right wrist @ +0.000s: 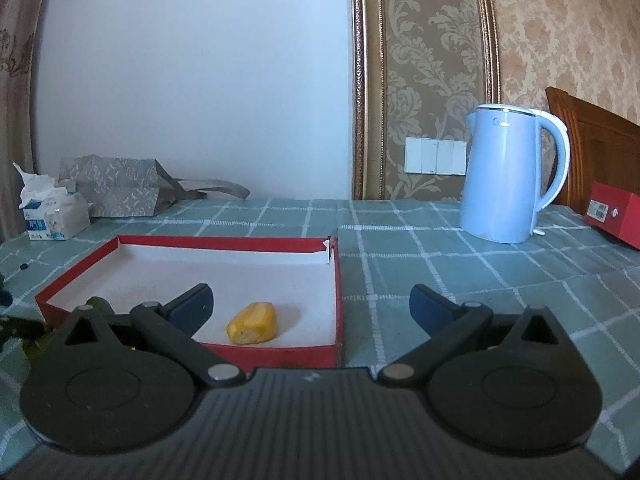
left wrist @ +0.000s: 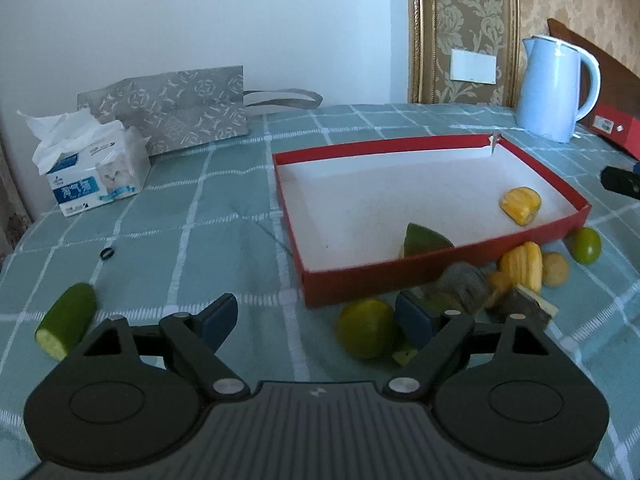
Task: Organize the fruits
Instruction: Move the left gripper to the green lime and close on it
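The loose fruit is crowded against the near wall of the red box, so a reach for the round green fruit could nudge it into the neighbouring pieces or knock the box askew. The left gripper stands wide open and empty (its right finger sits just beside that fruit). The right gripper also gapes wide, holding nothing, above the box's near corner, where a yellow piece already lies.

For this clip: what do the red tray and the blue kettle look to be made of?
Red tray: likely cardboard, matte red outside, white-lined; thin walls and a torn far corner showing white suggest paper board. Blue kettle: probably plastic-shelled, smooth with a soft sheen; painted metal can't be ruled out.
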A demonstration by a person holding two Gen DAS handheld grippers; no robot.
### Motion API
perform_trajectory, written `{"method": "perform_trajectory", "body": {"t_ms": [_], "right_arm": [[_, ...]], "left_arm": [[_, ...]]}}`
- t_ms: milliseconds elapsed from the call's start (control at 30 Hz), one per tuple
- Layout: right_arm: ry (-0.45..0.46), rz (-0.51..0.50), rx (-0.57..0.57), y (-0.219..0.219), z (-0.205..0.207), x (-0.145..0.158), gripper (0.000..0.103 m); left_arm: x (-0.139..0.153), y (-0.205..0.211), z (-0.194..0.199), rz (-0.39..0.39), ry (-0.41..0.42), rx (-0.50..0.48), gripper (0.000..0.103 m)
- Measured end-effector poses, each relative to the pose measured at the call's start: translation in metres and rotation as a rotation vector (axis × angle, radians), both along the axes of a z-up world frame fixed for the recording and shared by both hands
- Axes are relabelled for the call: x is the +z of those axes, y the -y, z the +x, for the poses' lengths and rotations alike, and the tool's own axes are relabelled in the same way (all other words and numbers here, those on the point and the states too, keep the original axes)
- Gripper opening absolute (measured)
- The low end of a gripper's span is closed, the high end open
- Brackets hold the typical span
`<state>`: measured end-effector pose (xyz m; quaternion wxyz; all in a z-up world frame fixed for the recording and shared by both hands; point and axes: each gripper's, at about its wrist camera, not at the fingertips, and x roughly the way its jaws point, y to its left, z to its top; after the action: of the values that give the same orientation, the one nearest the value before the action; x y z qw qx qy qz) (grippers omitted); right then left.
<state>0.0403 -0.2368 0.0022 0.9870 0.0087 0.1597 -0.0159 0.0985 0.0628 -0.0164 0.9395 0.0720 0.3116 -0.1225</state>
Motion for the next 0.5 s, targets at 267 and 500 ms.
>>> {"method": "perform_trajectory", "body": {"t_ms": [267, 500], "right_arm": [[-0.015, 0.015, 0.003, 0.001, 0.001, 0.0, 0.103], [-0.03, 0.005, 0.003, -0.001, 0.004, -0.001, 0.103]], "left_arm": [[0.004, -0.006, -0.009, 0.007, -0.024, 0.009, 0.087], [0.004, -0.015, -0.004, -0.041, -0.033, -0.004, 0.088]]}}
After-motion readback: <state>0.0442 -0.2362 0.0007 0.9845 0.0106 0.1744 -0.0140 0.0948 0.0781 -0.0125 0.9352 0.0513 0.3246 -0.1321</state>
